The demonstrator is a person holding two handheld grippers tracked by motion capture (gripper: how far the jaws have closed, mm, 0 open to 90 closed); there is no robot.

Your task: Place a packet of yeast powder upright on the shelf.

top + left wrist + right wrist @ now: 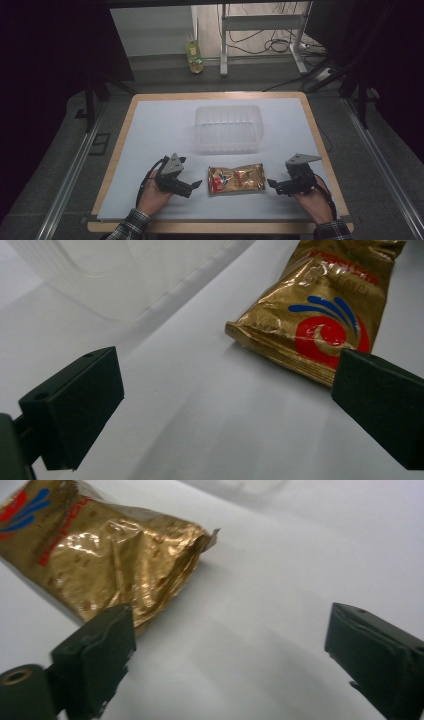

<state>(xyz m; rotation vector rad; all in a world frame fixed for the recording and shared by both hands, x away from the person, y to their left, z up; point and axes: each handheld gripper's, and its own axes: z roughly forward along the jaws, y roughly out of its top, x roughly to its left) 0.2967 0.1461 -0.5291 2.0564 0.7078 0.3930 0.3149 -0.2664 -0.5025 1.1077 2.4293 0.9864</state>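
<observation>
Gold foil caught our eye first in the high view: the snack packet (236, 179) lay flat on the white table top (150, 130), its red-and-blue logo end toward our left gripper (196, 185) and its crinkled end toward our right gripper (271, 183). We held each gripper low over the table, one just beside either end of the packet, both pointing inward at it and touching nothing. Beyond the packet, apart from it, stood a clear plastic tub (229, 128), and past the far table edge a yellowish bottle (194, 56) stood on the floor. From the left gripper view, we saw the left gripper (225, 400) with its jaws wide apart and only bare table between them; the packet (320, 300) lay ahead, its sealed edge near the right-hand jaw, and the tub (125, 275) sat farther off at upper left. From the right gripper view, our right gripper (230, 650) likewise stood with jaws spread and nothing between them, while the packet's (105, 555) wrinkled gold end reached down to just above the left-hand jaw; whether it touched that jaw we could not tell.
</observation>
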